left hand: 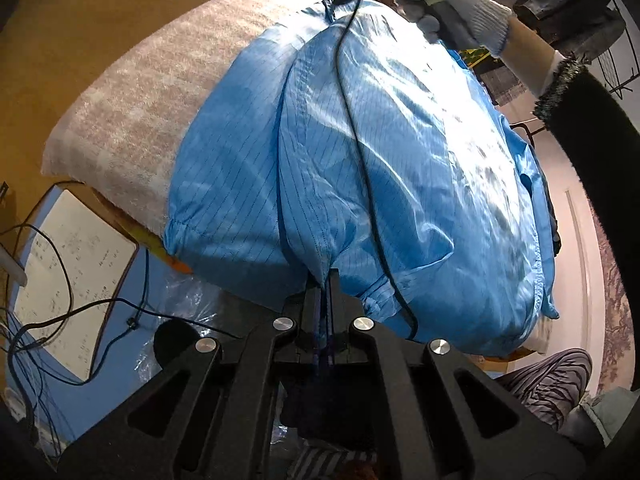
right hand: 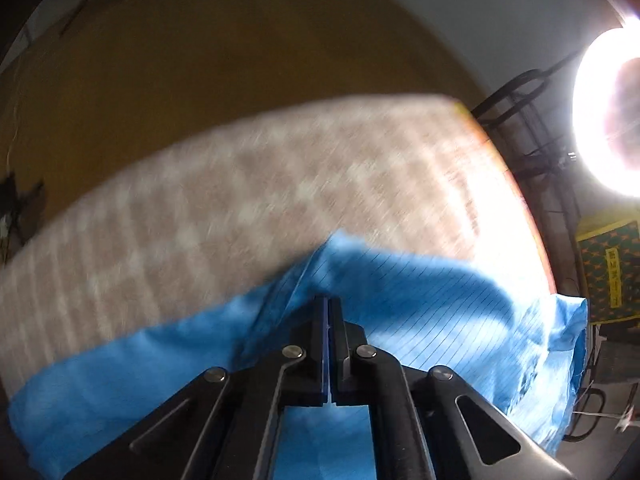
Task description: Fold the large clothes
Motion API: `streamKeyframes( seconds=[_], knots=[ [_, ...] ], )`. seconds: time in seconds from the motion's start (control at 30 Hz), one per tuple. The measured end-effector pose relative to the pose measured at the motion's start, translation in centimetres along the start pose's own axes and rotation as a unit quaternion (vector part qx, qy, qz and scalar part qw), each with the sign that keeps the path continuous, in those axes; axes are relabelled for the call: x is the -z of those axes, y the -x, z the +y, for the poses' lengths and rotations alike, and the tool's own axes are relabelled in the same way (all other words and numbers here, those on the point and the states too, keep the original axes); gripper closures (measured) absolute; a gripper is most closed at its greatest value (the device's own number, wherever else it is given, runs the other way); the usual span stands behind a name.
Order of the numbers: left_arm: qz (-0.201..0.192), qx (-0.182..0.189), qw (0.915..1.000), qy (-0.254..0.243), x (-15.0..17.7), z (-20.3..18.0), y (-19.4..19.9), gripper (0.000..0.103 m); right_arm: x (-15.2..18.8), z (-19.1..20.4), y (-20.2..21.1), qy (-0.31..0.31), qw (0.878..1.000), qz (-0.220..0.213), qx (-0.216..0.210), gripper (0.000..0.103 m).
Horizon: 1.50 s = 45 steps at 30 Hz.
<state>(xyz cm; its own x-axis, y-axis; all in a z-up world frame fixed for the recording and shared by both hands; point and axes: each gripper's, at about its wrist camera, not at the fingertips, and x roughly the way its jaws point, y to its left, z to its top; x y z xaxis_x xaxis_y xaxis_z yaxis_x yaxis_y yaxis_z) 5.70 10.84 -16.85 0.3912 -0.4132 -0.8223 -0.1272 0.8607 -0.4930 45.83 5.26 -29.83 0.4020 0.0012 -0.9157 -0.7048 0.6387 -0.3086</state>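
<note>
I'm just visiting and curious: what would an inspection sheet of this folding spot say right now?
Surface: beige checked blanket spread over the table.
Job's things: blue garment lying on the blanket, partly folded lengthwise.
Clutter: white printed sheet and clear plastic below the table edge.
Grippers: left gripper shut on the garment's near edge; right gripper shut at the far edge, grip unclear; gloved hand holds it.
Cables: black cable draped across the garment; more beside the sheet.
Surroundings: rack of clothes, bright lamp.

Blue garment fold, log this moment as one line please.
stage: mid-fold | blue garment on checked blanket | left gripper: shut on garment edge | right gripper: shut, over far edge, grip unclear
</note>
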Motion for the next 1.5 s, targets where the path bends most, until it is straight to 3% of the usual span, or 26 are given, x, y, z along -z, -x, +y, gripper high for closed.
streamKeyframes(
  seconds=[0.1, 0.17, 0.2, 0.23, 0.27, 0.3, 0.33, 0.37, 0.4, 0.43, 0.47, 0.5, 0.57, 0.77, 0.9, 0.97, 1.0, 1.03, 1.1, 1.27, 1.4, 1.5],
  knots=[
    [0.005, -0.001, 1.0, 0.005, -0.1, 0.4, -0.2, 0.103, -1.6, -2.7, 1.6, -0.058, 0.998, -0.037, -0.01, 0.103],
    [0.009, 0.003, 0.9999, 0.008, -0.1, 0.5, -0.3, 0.103, -1.9, -3.2, 2.0, -0.06, 0.996, -0.028, -0.063, 0.103],
    [0.009, 0.004, 0.9999, 0.006, -0.1, 0.5, -0.3, 0.103, -1.8, -3.1, 1.9, -0.049, 0.995, -0.017, -0.083, 0.091],
    [0.009, 0.003, 0.9999, 0.003, -0.2, 0.4, -0.3, 0.103, -1.9, -2.8, 1.5, -0.038, 0.995, -0.003, -0.091, 0.056],
    [0.01, 0.003, 0.9999, 0.002, -0.2, 0.3, -0.4, 0.103, -1.3, -2.0, 1.2, -0.02, 0.996, 0.016, -0.088, 0.043],
    [0.011, 0.003, 0.9999, 0.002, -0.2, 0.3, -0.4, 0.103, -0.8, -1.1, 1.0, 0.0, 0.997, 0.024, -0.08, 0.041],
    [0.012, 0.003, 0.9999, 0.002, -0.2, 0.3, -0.4, 0.103, -0.3, -0.3, 0.8, 0.017, 0.997, 0.03, -0.074, 0.053],
    [0.013, 0.003, 0.9999, 0.003, -0.1, 0.4, -0.4, 0.103, 0.3, 0.5, 0.3, 0.03, 0.996, 0.042, -0.075, 0.057],
    [0.013, 0.002, 0.9999, 0.003, -0.1, 0.4, -0.4, 0.103, 0.8, 1.1, -0.2, 0.033, 0.995, 0.053, -0.079, 0.073],
    [0.012, 0.002, 0.9999, 0.002, -0.1, 0.4, -0.3, 0.103, 1.8, 2.0, -0.6, 0.036, 0.994, 0.065, -0.075, 0.078],
    [0.01, 0.002, 0.9999, 0.001, 0.0, 0.3, -0.2, 0.103, 2.0, 2.2, -0.3, 0.034, 0.996, 0.049, -0.073, 0.086],
    [0.008, 0.002, 1.0, 0.0, 0.0, 0.3, -0.1, 0.103, 2.0, 2.2, -0.3, 0.032, 0.997, 0.046, -0.061, 0.102],
    [0.003, 0.0, 1.0, -0.005, 0.0, 0.1, 0.1, 0.103, 1.9, 1.5, 0.4, 0.013, 0.999, 0.027, -0.038, 0.103],
    [-0.014, -0.013, 0.9998, 0.01, -0.4, 1.5, 0.8, 0.103, -0.2, -2.0, 3.6, -0.059, 0.995, -0.051, -0.068, 0.103],
    [-0.024, -0.024, 0.9992, 0.024, -0.9, 2.5, 1.5, 0.103, -0.9, -0.8, 2.3, -0.061, 0.995, -0.053, -0.065, 0.103],
    [-0.023, -0.035, 0.9987, 0.031, -1.1, 3.1, 1.6, 0.103, -0.9, 0.9, 2.4, -0.071, 0.994, -0.047, -0.065, 0.09],
    [-0.021, -0.037, 0.9985, 0.034, -1.0, 3.2, 1.5, 0.103, -0.6, 1.2, 1.9, -0.075, 0.994, -0.045, -0.071, 0.072],
    [-0.019, -0.038, 0.9985, 0.035, -0.9, 3.3, 1.4, 0.103, -1.2, 1.6, 1.9, -0.076, 0.993, -0.05, -0.071, 0.067],
    [-0.018, -0.046, 0.9984, 0.026, -0.7, 3.2, 1.4, 0.103, -0.6, 1.6, 3.2, -0.083, 0.991, -0.067, -0.084, 0.067],
    [-0.027, -0.051, 0.9979, 0.029, -0.8, 3.7, 1.8, 0.103, 2.3, -1.3, 8.4, -0.12, 0.978, -0.121, -0.119, 0.066],
    [-0.045, -0.061, 0.9966, 0.034, -0.6, 4.3, 2.6, 0.103, 9.4, -2.6, 13.9, -0.167, 0.96, -0.164, -0.152, 0.065],
    [-0.044, -0.054, 0.9965, 0.046, -0.5, 4.7, 2.7, 0.103, 14.7, -2.1, 17.1, -0.175, 0.954, -0.183, -0.16, 0.065]
  ],
)
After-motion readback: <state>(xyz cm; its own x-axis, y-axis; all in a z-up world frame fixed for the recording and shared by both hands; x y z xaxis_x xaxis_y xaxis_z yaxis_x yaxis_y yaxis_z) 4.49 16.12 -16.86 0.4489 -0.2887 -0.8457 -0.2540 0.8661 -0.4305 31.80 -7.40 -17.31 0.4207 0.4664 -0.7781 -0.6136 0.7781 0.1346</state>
